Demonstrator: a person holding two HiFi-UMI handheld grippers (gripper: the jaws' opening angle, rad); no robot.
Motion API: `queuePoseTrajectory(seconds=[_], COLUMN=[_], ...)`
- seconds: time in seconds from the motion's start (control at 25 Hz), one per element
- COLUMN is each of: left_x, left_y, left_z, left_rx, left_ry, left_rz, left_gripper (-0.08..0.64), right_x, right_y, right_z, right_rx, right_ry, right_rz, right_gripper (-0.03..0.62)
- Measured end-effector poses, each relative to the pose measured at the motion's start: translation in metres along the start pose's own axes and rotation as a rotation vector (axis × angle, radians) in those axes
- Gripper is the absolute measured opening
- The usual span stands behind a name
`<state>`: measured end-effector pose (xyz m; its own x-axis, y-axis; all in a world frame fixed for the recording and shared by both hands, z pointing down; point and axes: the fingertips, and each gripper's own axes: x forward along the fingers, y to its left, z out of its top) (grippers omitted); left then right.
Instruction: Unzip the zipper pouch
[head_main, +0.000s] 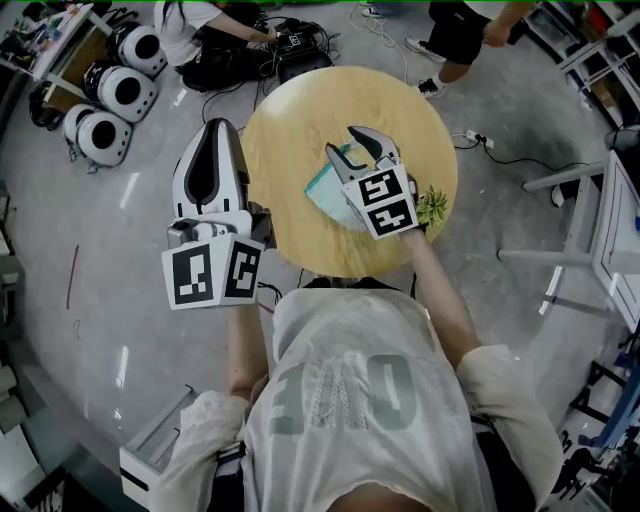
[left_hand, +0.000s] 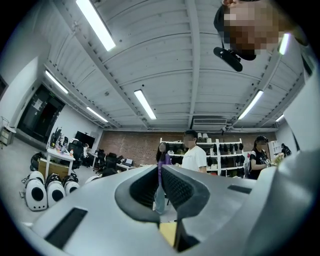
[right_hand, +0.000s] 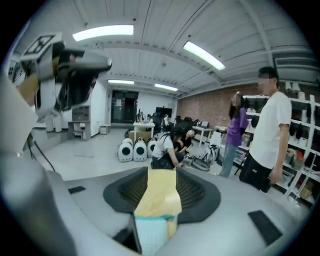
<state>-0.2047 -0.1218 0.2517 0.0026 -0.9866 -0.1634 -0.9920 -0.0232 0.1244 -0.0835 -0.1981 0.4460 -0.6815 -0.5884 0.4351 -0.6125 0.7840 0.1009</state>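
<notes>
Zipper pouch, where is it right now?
In the head view the zipper pouch lies near the middle of the round wooden table, under the right gripper, left of the small green plant.

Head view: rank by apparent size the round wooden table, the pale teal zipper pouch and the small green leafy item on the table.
1. Round wooden table.
2. Pale teal zipper pouch, though the right gripper covers part of it.
3. Small green leafy item, clearly smallest.

Robotics lab workshop, brick wall (left_hand: 135, 147), equipment shelves (left_hand: 227, 155), desks (right_hand: 142, 125), concrete floor (head_main: 60, 230)
</notes>
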Motion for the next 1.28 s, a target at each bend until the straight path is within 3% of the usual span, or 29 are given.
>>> queuePoseTrajectory(seconds=[0.24, 0.44, 0.72, 1.28], left_x=[0.012, 0.016, 0.018, 0.023], left_y=[-0.026, -0.052, -0.084, -0.093], left_z=[0.017, 0.032, 0.025, 0.025], left_rx=[0.082, 0.149, 0.172, 0.174], left_ry=[-0.058, -0.109, -0.108, -0.115], left_rz=[-0.057, -0.104, -0.177, -0.197], left_gripper=[0.029, 0.028, 0.028, 0.029], right_x=[-0.089, -0.154, -0.196, -0.207], right_y=[-0.052, -0.063, -0.069, -0.073], right_z=[0.109, 0.137, 0.117, 0.108], right_rx=[0.068, 0.088, 0.111, 0.122], right_ry=[-0.364, -0.526, -0.547, -0.541], right_rz=[-0.205, -0.328, -0.442, -0.459], right_gripper=[0.098, 0.043, 0.029, 0.029])
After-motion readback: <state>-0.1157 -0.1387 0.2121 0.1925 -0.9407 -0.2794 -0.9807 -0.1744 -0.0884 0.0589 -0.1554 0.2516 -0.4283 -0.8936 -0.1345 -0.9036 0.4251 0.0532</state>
